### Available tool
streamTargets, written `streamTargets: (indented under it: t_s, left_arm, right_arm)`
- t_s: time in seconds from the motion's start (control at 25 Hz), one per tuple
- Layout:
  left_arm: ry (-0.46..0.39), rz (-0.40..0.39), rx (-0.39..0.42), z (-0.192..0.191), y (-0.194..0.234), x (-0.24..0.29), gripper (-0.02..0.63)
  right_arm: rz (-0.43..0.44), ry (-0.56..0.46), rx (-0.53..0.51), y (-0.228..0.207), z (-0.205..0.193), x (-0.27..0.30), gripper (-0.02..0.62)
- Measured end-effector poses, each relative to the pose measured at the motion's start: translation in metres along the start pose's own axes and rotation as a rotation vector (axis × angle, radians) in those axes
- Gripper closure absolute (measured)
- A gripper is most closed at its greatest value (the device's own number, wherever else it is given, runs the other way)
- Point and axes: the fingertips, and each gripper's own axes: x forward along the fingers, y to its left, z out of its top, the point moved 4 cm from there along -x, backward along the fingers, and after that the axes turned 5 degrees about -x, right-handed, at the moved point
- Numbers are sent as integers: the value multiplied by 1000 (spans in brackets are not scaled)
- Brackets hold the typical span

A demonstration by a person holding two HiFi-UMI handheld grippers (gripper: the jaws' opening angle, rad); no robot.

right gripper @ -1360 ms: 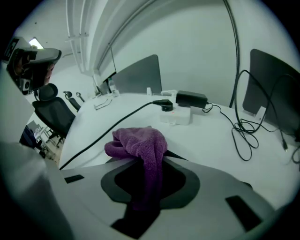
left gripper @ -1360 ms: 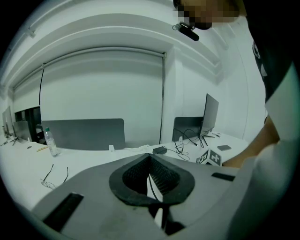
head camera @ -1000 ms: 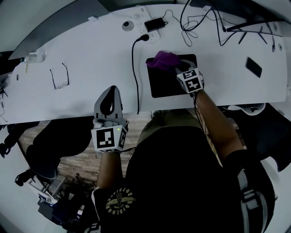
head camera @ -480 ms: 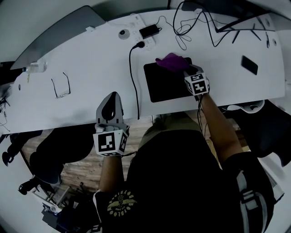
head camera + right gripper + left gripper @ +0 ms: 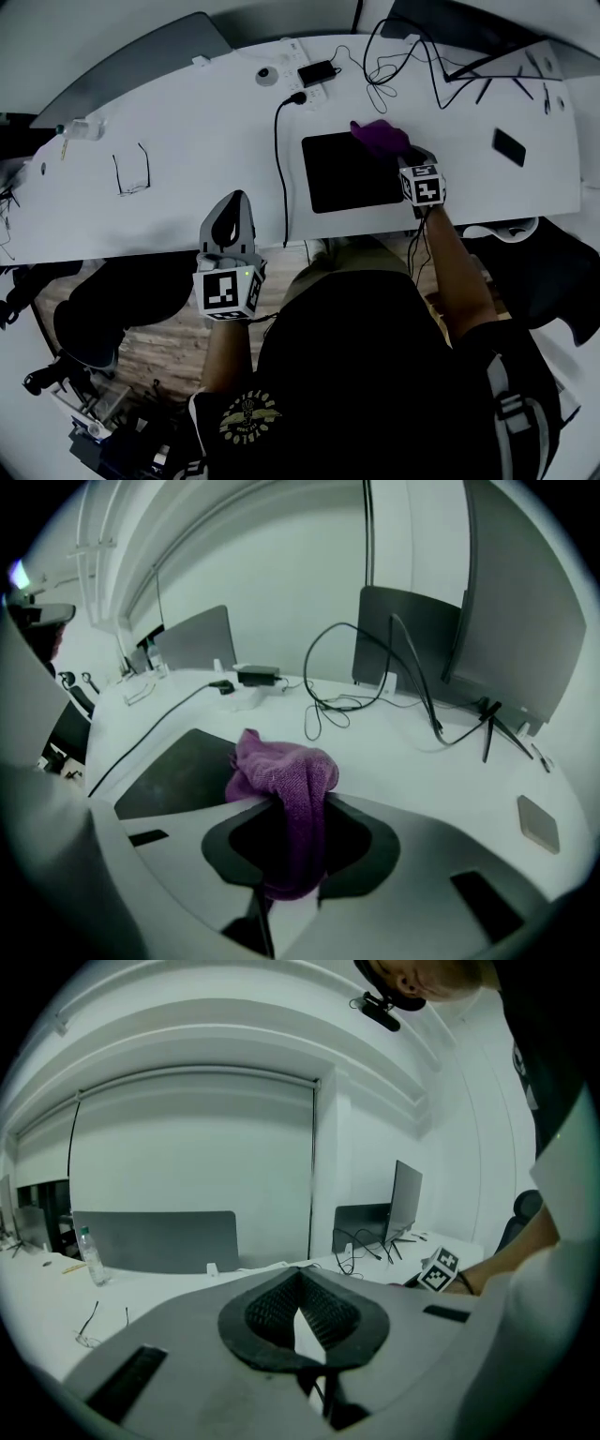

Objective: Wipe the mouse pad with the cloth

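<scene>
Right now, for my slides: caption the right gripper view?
Right gripper clamps a purple cloth at the black mouse pad edge.

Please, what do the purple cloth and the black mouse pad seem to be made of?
The purple cloth looks like microfibre or terry, matte; a fine looped nap shows, and it folds limply where the right hand-held gripper pinches it. The black mouse pad is probably fabric-faced foam rubber, matte; it lies flat and thin and gives no glare, but its weave is too small to see.
</scene>
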Motion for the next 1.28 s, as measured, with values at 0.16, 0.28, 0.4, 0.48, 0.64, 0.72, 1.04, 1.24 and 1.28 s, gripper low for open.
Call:
streamTargets:
  t_s: [0.16, 0.28, 0.4, 0.48, 0.64, 0.72, 1.04, 1.24, 1.28]
  left_arm:
    - [-16, -2, 15, 7, -1, -7, 604]
    - [-24, 5, 16, 7, 1, -15, 604]
    - [-21, 15, 22, 5, 4, -23, 604]
    - [-18, 23, 24, 5, 6, -28, 604]
    - [-10, 36, 31, 1, 10, -42, 604]
    - [-3, 47, 32, -2, 14, -48, 604]
    - [11, 70, 33, -10, 23, -59, 604]
    - [14, 59, 30, -10, 19, -53, 604]
    - [11, 55, 31, -9, 18, -51, 604]
  right_arm:
    - [77, -119, -31, 28, 27, -34, 503]
    - [153, -182, -66, 62, 44, -54, 503]
    - [241, -214, -92, 100, 53, -64, 503]
    - [293, -218, -112, 125, 55, -64, 504]
    - [371, -177, -189, 172, 46, -44, 503]
    - [400, -125, -231, 193, 33, -28, 503]
    - [424, -13, -314, 221, -5, 16, 503]
    - [410, 14, -309, 213, -8, 14, 503]
    - [405, 18, -306, 210, -9, 13, 503]
